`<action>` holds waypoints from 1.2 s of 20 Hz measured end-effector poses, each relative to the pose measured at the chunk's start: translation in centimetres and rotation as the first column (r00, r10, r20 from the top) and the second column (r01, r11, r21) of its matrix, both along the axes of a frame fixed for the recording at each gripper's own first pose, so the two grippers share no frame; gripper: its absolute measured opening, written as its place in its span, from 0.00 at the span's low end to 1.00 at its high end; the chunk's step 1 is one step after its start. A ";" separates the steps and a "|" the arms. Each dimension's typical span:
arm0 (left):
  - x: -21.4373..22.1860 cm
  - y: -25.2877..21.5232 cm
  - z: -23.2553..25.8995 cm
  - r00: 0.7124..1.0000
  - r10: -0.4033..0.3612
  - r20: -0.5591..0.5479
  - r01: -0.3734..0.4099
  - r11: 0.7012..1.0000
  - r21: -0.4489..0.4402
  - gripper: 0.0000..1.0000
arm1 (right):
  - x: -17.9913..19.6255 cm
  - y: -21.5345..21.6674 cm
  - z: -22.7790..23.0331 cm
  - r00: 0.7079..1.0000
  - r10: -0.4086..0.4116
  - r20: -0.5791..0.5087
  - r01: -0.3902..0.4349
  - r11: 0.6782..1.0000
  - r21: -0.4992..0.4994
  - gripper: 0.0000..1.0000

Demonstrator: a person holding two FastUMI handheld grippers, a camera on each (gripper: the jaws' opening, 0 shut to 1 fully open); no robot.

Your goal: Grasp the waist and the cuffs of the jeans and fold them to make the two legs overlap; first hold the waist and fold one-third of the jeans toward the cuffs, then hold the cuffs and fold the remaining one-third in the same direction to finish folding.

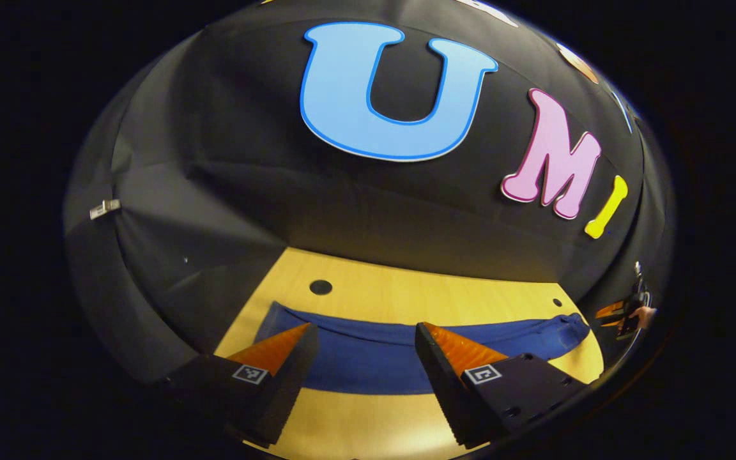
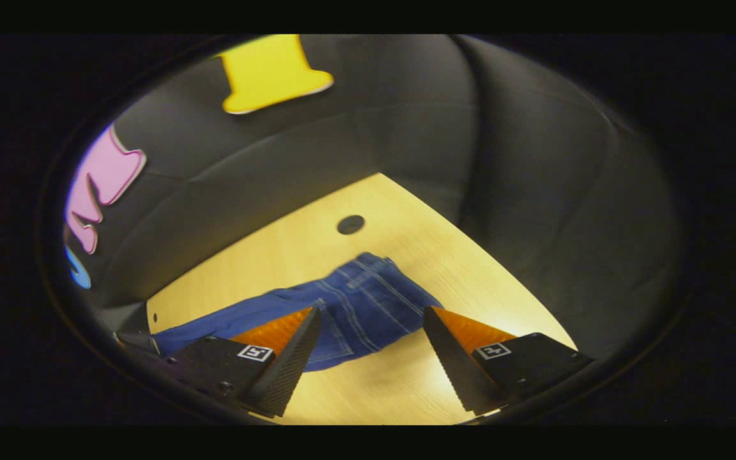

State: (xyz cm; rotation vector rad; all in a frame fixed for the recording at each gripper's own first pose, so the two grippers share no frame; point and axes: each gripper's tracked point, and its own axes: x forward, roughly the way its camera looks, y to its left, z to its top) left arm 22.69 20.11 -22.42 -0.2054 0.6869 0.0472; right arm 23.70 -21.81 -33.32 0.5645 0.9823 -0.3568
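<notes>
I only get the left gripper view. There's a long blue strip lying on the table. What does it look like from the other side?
Observer: In the right gripper view it is jeans, with pale stitching running over the wide end.
Operator: Is the other tool holding them?
Observer: No. The right tool is open, with nothing pinched between its fingers.
Operator: Where's that wide end, then?
Observer: It lies on the table just ahead of the right tool, and the rest narrows away to the left in that view.
</notes>
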 end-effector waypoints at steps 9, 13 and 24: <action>-4.8 -0.2 -1.5 0.996 0.031 -0.081 -0.022 0.994 0.104 0.96 | 0.3 2.2 -8.0 0.968 -0.226 -0.108 0.244 0.948 0.204 0.78; -6.5 -2.2 -3.5 0.991 0.045 -0.127 -0.031 0.994 0.104 0.96 | 1.2 2.2 -7.4 0.949 -0.314 -0.033 0.309 0.906 0.290 0.23; -10.8 -1.7 -4.6 0.989 -0.029 -0.146 0.040 0.997 0.070 0.96 | 2.3 3.1 1.3 0.968 0.006 0.252 0.004 0.999 -0.038 0.15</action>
